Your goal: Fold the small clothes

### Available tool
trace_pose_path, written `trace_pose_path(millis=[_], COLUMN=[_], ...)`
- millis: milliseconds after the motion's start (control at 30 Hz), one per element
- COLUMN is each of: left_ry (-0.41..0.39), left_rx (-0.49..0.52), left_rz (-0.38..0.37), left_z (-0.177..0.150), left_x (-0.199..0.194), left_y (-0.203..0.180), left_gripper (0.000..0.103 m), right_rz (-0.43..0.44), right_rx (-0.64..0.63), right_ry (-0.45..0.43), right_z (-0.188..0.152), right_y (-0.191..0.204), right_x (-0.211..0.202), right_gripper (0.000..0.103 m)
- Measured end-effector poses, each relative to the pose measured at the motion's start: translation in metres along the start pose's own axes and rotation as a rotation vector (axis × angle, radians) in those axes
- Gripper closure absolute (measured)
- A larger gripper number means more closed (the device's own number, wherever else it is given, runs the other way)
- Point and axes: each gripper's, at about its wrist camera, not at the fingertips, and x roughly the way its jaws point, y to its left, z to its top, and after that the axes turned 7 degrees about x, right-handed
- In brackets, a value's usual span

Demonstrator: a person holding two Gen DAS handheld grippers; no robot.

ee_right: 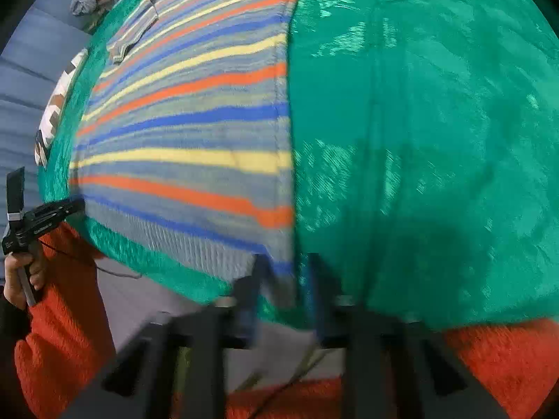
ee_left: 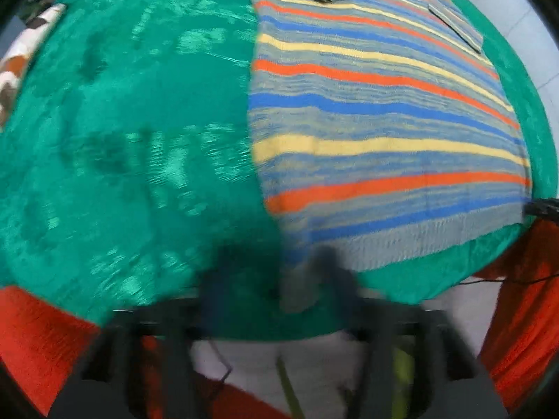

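Striped knit sweater (ee_right: 195, 132): laid flat on the green plush cover (ee_right: 419, 139), sleeves folded in, ready for folding. Right gripper (ee_right: 284, 279), jaws parted, is set astride the hem corner at 6 o'clock for a pinch. Left gripper (ee_left: 276, 269), jaws spread, is poised at the opposite hem corner.
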Motion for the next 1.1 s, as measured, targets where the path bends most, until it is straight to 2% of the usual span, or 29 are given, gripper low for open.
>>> trace_pose_path(millis=[33, 100, 167, 233, 300, 367, 433, 533, 667, 700, 733, 767, 800, 867, 933, 1033, 1100], left_ry=[-0.022, -0.066, -0.131, -0.200, -0.257, -0.297, -0.310, -0.320, -0.294, -0.277, -0.259, -0.249, -0.244, -0.243, -0.242, -0.243, -0.238], left_rx=[-0.004, -0.014, -0.051, -0.101, -0.142, -0.170, -0.182, -0.178, -0.190, -0.204, -0.223, -0.240, -0.261, -0.303, -0.329, -0.352, -0.351], left_rz=[0.031, 0.061, 0.090, 0.110, 0.108, 0.100, 0.081, 0.073, 0.098, 0.101, 0.101, 0.097, 0.090, 0.070, 0.053, 0.014, -0.008], left_z=[-0.004, -0.009, -0.010, -0.004, 0.006, 0.017, 0.025, 0.027, 0.016, 0.014, 0.011, 0.008, 0.005, 0.000, -0.001, 0.003, 0.009], left_x=[-0.009, -0.029, -0.051, -0.066, -0.074, -0.080, -0.080, -0.078, -0.074, -0.071, -0.068, -0.066, -0.064, -0.062, -0.061, -0.058, -0.056], left_y=[0.005, 0.011, 0.023, 0.033, 0.039, 0.041, 0.037, 0.025, 0.027, 0.030, 0.035, 0.040, 0.045, 0.055, 0.060, 0.059, 0.055], left_gripper=[0.024, 0.024, 0.023, 0.021, 0.021, 0.021, 0.021, 0.021, 0.021, 0.021, 0.021, 0.021, 0.021, 0.021, 0.021, 0.021, 0.021], right_rz=[-0.018, -0.075, -0.191, -0.311, -0.330, -0.285, -0.223, -0.184, -0.218, -0.227, -0.206, -0.184, -0.171, -0.125, -0.095, -0.040, -0.011], right_rx=[-0.015, -0.054, -0.121, -0.225, -0.319, -0.391, -0.465, -0.517, -0.558, -0.560, -0.543, -0.509, -0.445, -0.281, -0.073, 0.233, 0.369], right_ry=[-0.007, -0.046, -0.124, -0.226, -0.303, -0.352, -0.387, -0.371, -0.351, -0.344, -0.352, -0.374, -0.398, -0.483, -0.566, -0.622, -0.629], right_z=[-0.003, -0.004, 0.004, 0.026, 0.059, 0.088, 0.126, 0.172, 0.213, 0.215, 0.220, 0.224, 0.229, 0.240, 0.247, 0.250, 0.248], right_y=[-0.003, -0.009, -0.011, -0.001, 0.021, 0.042, 0.069, 0.099, 0.120, 0.120, 0.116, 0.109, 0.093, 0.052, -0.008, -0.101, -0.144], right_x=[-0.010, -0.033, -0.064, -0.093, -0.110, -0.112, -0.097, -0.053, 0.014, 0.024, 0.026, 0.020, 0.007, -0.027, -0.067, -0.106, -0.115], right_gripper=[0.053, 0.053, 0.053, 0.048, 0.046, 0.045, 0.045, 0.046, 0.046, 0.052, 0.075, 0.093, 0.100, 0.100, 0.100, 0.100, 0.100])
